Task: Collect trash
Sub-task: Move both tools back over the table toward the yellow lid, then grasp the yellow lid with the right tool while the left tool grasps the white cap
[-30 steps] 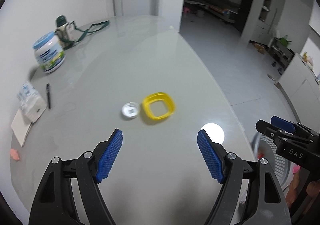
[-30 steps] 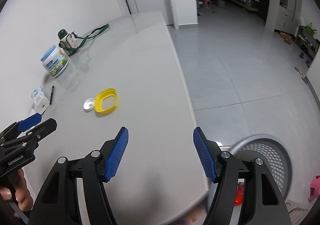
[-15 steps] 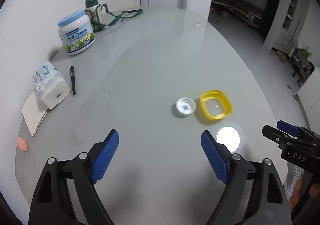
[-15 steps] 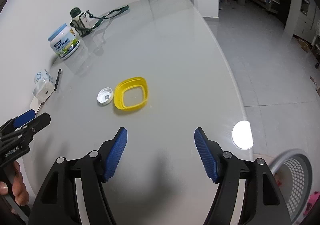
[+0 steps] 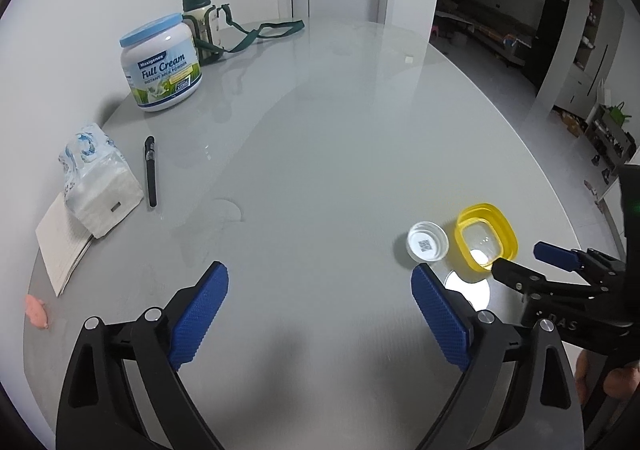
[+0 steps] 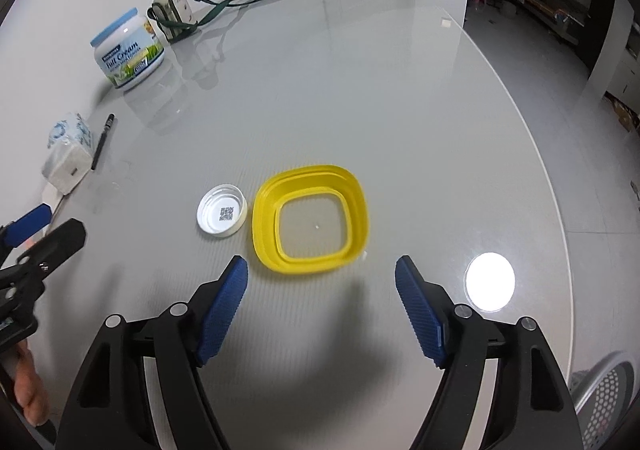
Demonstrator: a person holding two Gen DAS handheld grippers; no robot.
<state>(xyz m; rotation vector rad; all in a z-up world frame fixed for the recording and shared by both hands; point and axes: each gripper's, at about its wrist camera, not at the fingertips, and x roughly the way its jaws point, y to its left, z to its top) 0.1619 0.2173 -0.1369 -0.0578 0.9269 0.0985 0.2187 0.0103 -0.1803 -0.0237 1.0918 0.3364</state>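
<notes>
- Approach step: right gripper [image 6: 320, 282], fingers just opened wide and empty, hovers near the square yellow plastic lid [image 6: 310, 219].
- Left gripper [image 5: 320, 302]: likewise wide, empty.
- Next: lower and straddle the lid's rim beside the white bottle cap [image 6: 222, 215].

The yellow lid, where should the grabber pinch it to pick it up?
Probably on its raised rim. The yellow lid lies flat on the table, open side up, so one finger would go inside the near wall and one outside, coming from above. The right gripper is open just short of it.

Yellow square plastic rim [image 6: 310, 219] flat on table, white cap [image 6: 221, 215] upturned just beside
</notes>
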